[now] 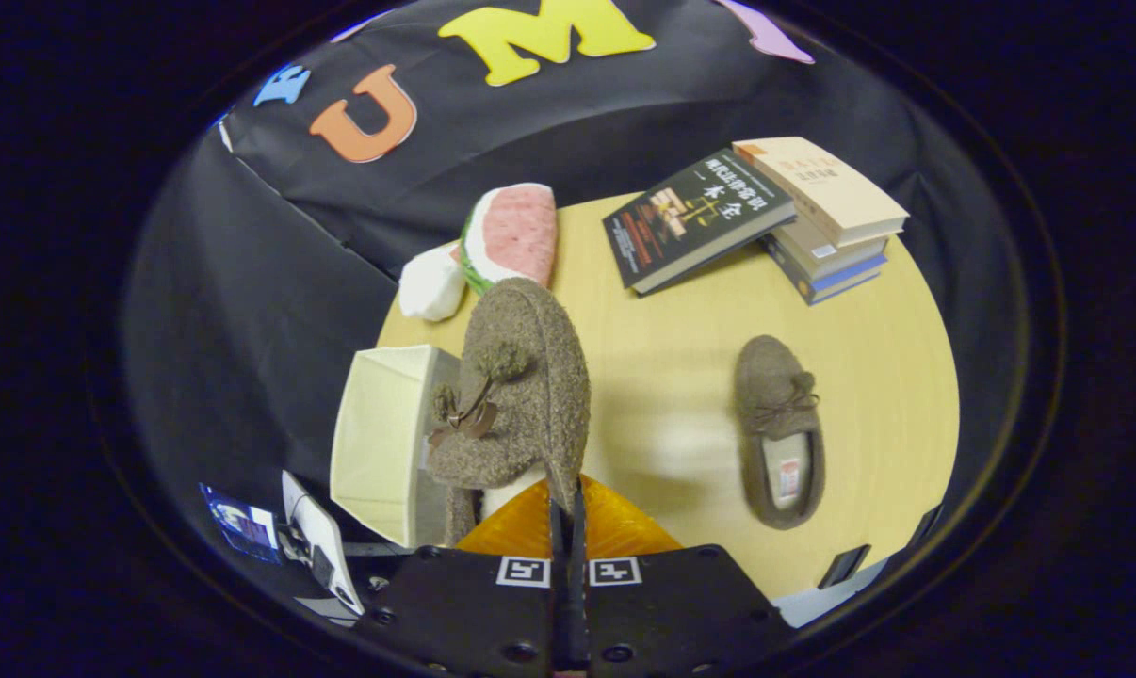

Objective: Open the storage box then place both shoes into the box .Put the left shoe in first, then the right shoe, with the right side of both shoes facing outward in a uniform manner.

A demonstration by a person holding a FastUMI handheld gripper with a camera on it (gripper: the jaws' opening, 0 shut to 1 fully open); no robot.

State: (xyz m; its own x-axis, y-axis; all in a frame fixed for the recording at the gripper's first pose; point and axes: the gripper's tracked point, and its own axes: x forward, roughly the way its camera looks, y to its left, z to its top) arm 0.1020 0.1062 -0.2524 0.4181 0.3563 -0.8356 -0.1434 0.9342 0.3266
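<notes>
we find the gripper fingers pressed together on the heel edge of a fuzzy brown shoe, raised beside the open cream storage box; the box interior is partly hidden. farther out, the second shoe lies flat on the yellow table, books beyond.

- Brown fuzzy shoe hangs toe-up, pinched at its heel rim, beside the box.
- Second shoe lies flat mid-desk.
- Cream box stands open at the desk's left edge.
</notes>
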